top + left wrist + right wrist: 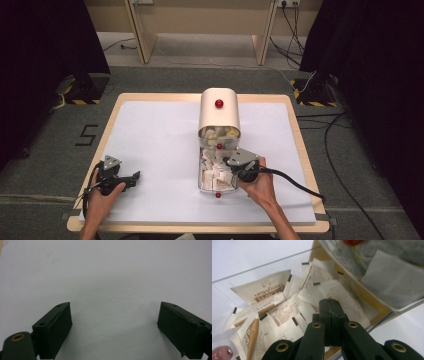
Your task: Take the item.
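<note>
A cream box [219,117] with a red knob [219,103] stands at the middle of the table. Its clear lower drawer [201,172] is pulled out toward me and holds several white and tan sachets [287,312]. My right gripper [226,162] hovers over the right side of this drawer. In the right gripper view its jaws are pressed together just above the sachets [212,175], right gripper [330,302] shut, and nothing shows between them. My left gripper [134,177] rests low over the white sheet at the front left. The left gripper [113,315] is open, with bare paper between its jaws.
A white sheet [160,135] covers the wooden table [295,130]. A second clear drawer [402,306] with sachets sits above the pulled-out one. A red knob [218,195] marks the lower drawer's front end. Cables and dark stands lie on the floor beyond the table.
</note>
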`<state>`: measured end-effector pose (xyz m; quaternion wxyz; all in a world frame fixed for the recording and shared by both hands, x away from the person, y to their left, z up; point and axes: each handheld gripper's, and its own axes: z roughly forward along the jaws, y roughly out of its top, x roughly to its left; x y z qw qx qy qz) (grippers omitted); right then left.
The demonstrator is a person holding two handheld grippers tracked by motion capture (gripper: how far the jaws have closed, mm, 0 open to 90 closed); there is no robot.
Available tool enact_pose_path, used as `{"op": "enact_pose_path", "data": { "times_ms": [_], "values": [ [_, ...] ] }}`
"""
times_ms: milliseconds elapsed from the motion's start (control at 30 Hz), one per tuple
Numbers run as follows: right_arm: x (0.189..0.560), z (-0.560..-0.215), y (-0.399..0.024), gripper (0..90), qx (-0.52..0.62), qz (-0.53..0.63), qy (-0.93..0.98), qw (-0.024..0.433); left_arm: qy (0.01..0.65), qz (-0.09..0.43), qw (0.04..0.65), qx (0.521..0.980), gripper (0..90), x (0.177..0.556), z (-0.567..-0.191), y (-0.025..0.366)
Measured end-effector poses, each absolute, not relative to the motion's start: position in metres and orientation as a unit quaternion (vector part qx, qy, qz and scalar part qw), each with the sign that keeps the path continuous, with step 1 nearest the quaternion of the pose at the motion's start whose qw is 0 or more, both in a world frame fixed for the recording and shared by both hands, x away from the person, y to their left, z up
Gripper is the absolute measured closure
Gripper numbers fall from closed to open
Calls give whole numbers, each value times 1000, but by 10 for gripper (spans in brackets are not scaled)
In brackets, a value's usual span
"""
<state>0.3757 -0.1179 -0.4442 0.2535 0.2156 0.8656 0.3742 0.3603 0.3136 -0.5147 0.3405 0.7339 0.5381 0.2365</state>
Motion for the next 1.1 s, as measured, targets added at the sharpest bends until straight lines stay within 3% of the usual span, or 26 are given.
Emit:
{"op": "enact_pose_path", "data": {
  "times_ms": [67, 133, 333, 633, 867, 933, 1100],
  "values": [
    [375, -443, -118, 900, 217, 377, 865, 252, 538, 236, 341, 734, 114, 360, -515, 314],
    [374, -441, -117, 819, 223, 392, 862, 232, 538, 236, 341, 734, 114, 360, -515, 314],
    [364, -436, -118, 749, 219, 411, 862, 201, 538, 236, 341, 734, 114, 360, -515, 314],
    [340, -435, -127, 708, 216, 436, 861, 149, 538, 237, 341, 734, 114, 360, -515, 314],
    [338, -444, -123, 725, 210, 414, 876, 129, 538, 236, 341, 734, 115, 360, -515, 314],
    [340, -450, -121, 810, 209, 406, 882, 121, 538, 236, 341, 734, 115, 360, -515, 314],
    [341, -449, -122, 885, 205, 411, 881, 117, 538, 236, 341, 734, 115, 360, -515, 314]
  ]
}}
